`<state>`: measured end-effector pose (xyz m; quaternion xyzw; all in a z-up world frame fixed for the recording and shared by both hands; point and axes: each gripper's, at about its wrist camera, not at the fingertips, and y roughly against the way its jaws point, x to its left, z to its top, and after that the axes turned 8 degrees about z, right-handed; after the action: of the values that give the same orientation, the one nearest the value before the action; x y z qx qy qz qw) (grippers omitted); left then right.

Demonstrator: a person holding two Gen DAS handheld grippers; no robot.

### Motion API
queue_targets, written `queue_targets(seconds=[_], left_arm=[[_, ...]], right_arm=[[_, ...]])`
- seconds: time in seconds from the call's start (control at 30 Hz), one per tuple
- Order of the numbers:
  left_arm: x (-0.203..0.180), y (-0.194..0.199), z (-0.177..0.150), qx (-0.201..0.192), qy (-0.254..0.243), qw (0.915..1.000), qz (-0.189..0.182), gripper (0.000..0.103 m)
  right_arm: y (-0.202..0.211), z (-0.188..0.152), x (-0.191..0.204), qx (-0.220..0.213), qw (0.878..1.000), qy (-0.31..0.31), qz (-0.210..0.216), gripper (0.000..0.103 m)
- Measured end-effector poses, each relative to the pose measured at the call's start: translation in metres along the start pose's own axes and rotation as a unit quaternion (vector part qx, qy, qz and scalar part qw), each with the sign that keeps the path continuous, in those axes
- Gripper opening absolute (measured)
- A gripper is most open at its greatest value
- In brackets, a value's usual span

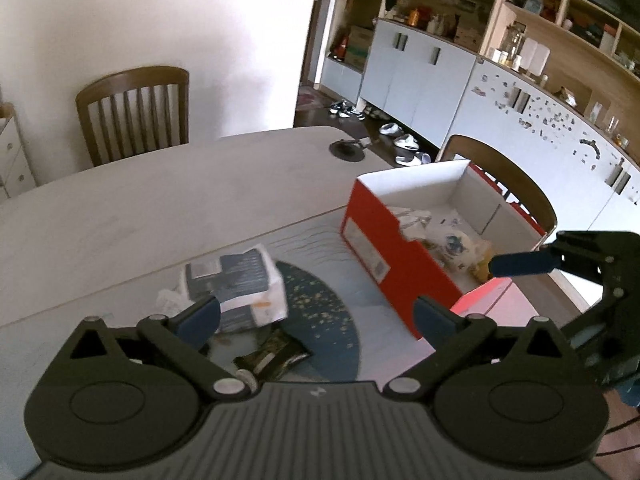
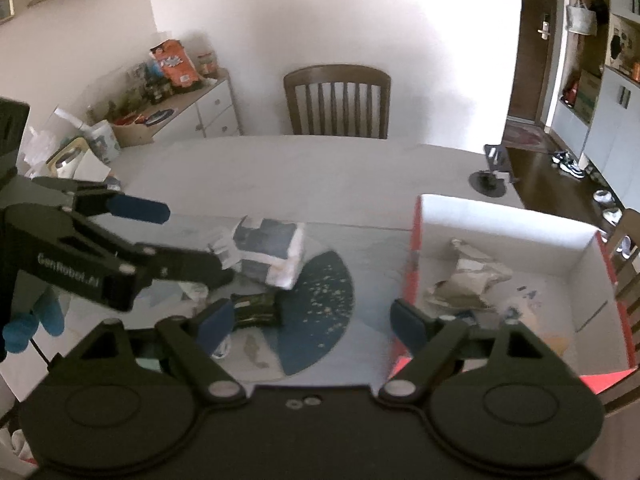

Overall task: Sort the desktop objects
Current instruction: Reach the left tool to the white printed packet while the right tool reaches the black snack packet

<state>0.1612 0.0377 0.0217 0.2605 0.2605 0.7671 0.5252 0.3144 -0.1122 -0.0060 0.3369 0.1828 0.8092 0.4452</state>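
A red shoe box (image 1: 376, 248) with a white inside stands on the table's right side and holds crumpled paper (image 1: 416, 220) and a printed bag. Left of it, a white and dark-blue carton (image 1: 240, 284) lies on crumpled paper, with a dark packet (image 1: 272, 354) in front. My left gripper (image 1: 316, 314) hovers open above the mat between carton and box, nothing between its pads. My right gripper (image 2: 312, 320) is open and empty too, over the mat beside the red box (image 2: 414, 248). The carton (image 2: 272, 252) and dark packet (image 2: 256, 310) lie ahead to its left.
A patterned mat with a blue round patch (image 2: 320, 304) covers the near table. A black round fitting (image 1: 347, 151) sits at the far edge. Wooden chairs (image 2: 338, 100) stand behind and to the right. A cluttered sideboard (image 2: 180, 108) is far left, cabinets (image 1: 420, 80) far right.
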Motion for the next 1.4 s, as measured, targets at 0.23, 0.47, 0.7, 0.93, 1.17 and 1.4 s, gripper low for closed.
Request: queue_targets(seconds=[0.23, 0.47, 0.7, 0.93, 1.17, 1.4], left_arm=[[0.028, 0.002, -0.010, -0.007, 0.004, 0.9997, 0.024, 0.103], [0.050, 0.002, -0.020, -0.025, -0.005, 0.9975, 0.066, 0.103], [0.072, -0.008, -0.030, -0.015, 0.009, 0.9971, 0.074, 0.103], [0.088, -0.025, -0.039, -0.003, 0.015, 0.9969, 0.077, 0.103], [0.101, -0.046, -0.045, 0.009, 0.020, 0.9965, 0.080, 0.103], [0.107, -0.070, -0.048, 0.017, 0.017, 0.9966, 0.079, 0.103]], right_arm=[[-0.021, -0.006, 0.033, 0.009, 1.000, 0.020, 0.001, 0.086], [-0.042, -0.011, 0.062, 0.015, 0.999, 0.032, -0.002, 0.086], [-0.063, -0.013, 0.079, 0.027, 0.999, 0.035, 0.001, 0.086], [-0.084, -0.019, 0.085, 0.045, 0.999, 0.026, 0.000, 0.085], [-0.106, -0.017, 0.073, 0.049, 0.999, 0.011, -0.016, 0.085], [-0.132, -0.016, 0.053, 0.059, 0.998, 0.002, -0.029, 0.085]])
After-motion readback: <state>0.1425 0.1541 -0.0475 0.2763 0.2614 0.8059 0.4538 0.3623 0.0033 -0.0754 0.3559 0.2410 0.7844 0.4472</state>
